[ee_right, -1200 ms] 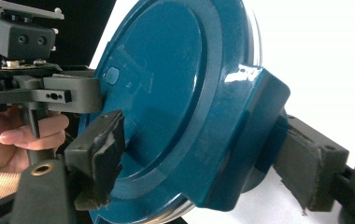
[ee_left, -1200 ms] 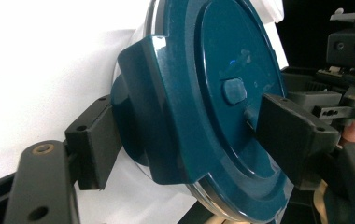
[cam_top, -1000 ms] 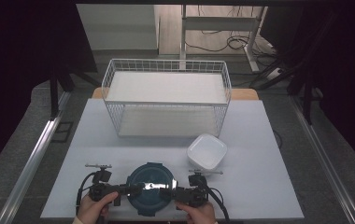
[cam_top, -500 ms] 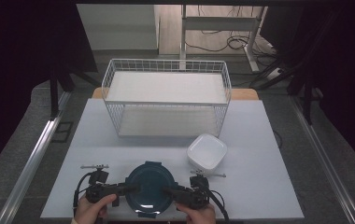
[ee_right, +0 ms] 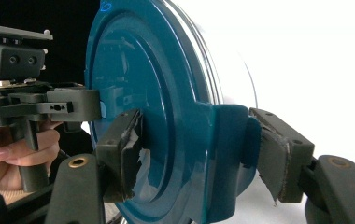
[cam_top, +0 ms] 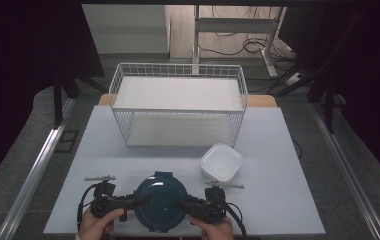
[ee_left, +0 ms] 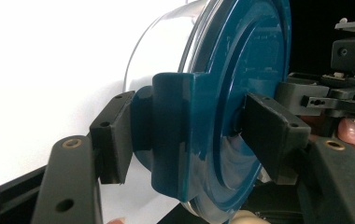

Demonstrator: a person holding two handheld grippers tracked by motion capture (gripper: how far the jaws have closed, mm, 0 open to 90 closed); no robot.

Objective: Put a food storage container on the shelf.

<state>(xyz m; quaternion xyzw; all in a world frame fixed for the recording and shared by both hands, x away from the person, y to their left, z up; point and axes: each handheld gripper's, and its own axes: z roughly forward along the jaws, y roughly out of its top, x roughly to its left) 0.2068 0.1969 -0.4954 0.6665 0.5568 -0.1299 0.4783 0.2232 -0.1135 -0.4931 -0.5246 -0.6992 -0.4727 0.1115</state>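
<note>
In the high view, the teal-lidded round container (cam_top: 159,202) sat at the table's (cam_top: 278,200) 6 o'clock edge, nearer the person than a second before. In the left gripper view, the left gripper (ee_left: 187,140) clamped its lid latch. In the right gripper view, the right gripper (ee_right: 199,149) clamped the opposite latch.

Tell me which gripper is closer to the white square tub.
Right. The right gripper grips the blue lid just below the white tub; the left gripper holds the lid's far side, farther from the tub.
</note>
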